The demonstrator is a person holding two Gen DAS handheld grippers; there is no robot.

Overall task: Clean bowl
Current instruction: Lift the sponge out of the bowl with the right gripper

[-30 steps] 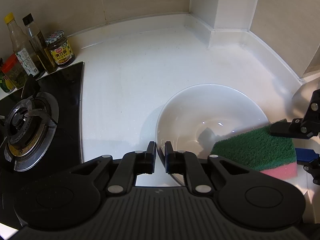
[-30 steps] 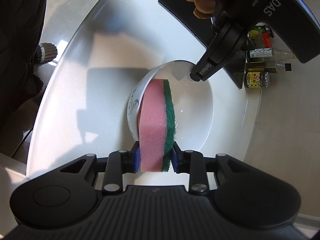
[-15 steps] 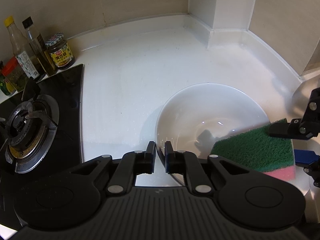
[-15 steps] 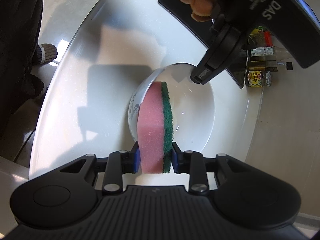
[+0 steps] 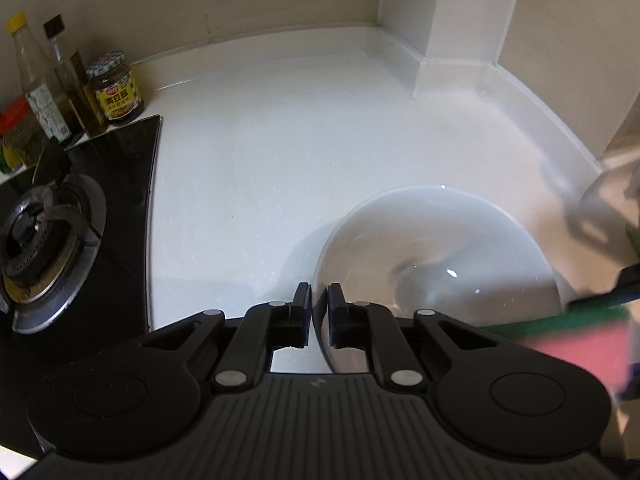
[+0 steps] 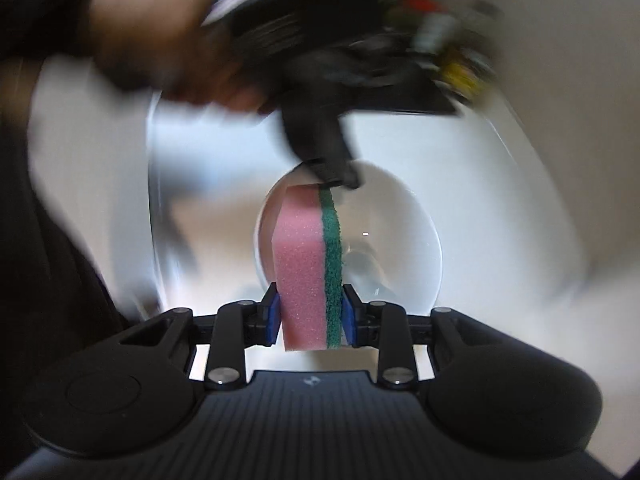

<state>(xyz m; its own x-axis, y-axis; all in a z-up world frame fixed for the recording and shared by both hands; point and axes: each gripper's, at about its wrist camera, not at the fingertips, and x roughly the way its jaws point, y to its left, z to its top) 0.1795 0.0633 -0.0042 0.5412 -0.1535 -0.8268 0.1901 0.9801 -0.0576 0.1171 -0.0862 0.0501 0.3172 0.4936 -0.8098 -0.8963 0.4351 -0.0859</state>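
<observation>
Since half a second ago the right gripper [image 6: 308,322] has swung round the white bowl [image 5: 440,256] — its view is now smeared with motion blur, and in the left wrist view the pink-and-green sponge [image 6: 310,268] has dropped to the lower right edge, off the bowl's inside. Its fingers are clamped on the sponge, pink foam to the left and green scouring layer to the right, the sponge standing on edge over the bowl's near rim. The left gripper [image 5: 319,314] has its fingers pinched on the bowl's near rim, one inside and one outside the wall; in the right wrist view its tip sits at the far rim, just above the sponge's top end, with the person's hand [image 6: 160,36] blurred behind it. The bowl rests on the white worktop [image 5: 260,152], well apart from the gas hob [image 5: 48,240]. A sauce jar [image 5: 116,94] and bottles [image 5: 40,92] stand at the wall beside the hob.
</observation>
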